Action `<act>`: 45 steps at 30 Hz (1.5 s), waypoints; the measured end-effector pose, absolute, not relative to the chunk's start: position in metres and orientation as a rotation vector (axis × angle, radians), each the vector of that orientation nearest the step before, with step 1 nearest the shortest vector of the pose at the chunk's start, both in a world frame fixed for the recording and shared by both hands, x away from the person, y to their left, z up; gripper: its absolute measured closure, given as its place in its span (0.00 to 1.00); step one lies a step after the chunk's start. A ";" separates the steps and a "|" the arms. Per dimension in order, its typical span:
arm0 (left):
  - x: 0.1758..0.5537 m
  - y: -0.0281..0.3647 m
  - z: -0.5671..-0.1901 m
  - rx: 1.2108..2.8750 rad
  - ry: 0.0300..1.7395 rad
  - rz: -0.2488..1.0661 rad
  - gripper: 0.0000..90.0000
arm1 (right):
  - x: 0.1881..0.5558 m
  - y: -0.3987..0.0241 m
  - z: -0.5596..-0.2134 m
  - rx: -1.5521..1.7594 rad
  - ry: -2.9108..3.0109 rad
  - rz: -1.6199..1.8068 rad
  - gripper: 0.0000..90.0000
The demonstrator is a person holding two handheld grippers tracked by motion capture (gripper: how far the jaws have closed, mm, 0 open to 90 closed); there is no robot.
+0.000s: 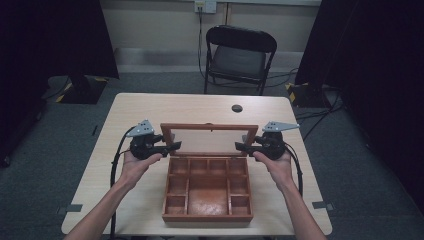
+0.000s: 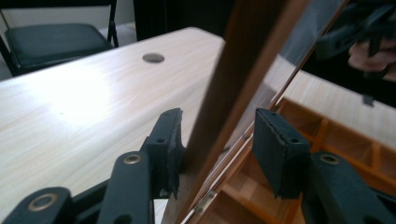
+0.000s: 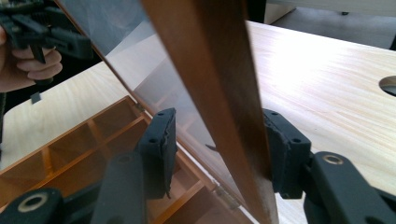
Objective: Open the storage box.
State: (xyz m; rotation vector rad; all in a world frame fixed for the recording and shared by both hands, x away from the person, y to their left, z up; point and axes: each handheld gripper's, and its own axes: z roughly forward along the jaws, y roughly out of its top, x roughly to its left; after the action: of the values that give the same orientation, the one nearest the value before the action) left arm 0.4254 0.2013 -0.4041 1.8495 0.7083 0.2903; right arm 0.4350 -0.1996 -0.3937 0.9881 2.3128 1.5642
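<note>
A brown wooden compartment box [image 1: 207,192] is set near the front of the pale wood surface [image 1: 145,107], its glass-paned wooden lid [image 1: 209,127] raised upright at the back. The lid's left frame edge is straddled by the left gripper [image 1: 172,146]: one pad is touching the wood, the other standing just clear. The right frame edge is flanked by the right gripper [image 1: 241,146]; one pad touches the wood, a gap is seen at the other. A black folding chair [image 1: 239,57] stands beyond.
</note>
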 end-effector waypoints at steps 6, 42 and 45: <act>0.432 0.204 -0.413 1.869 0.717 0.281 0.62 | 0.439 -0.199 -0.397 1.000 2.314 1.556 0.55; 0.449 0.210 -0.444 1.903 0.831 0.236 0.64 | 0.462 -0.203 -0.437 1.119 2.314 1.507 0.58; 0.453 0.208 -0.448 1.904 0.851 0.234 0.61 | 0.465 -0.202 -0.441 1.131 2.306 1.501 0.57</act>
State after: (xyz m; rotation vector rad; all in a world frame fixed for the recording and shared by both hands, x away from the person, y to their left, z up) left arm 0.4526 0.2075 -0.4476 1.9043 0.8506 0.2337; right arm 0.4646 -0.2019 -0.4406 1.1313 2.3058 1.5011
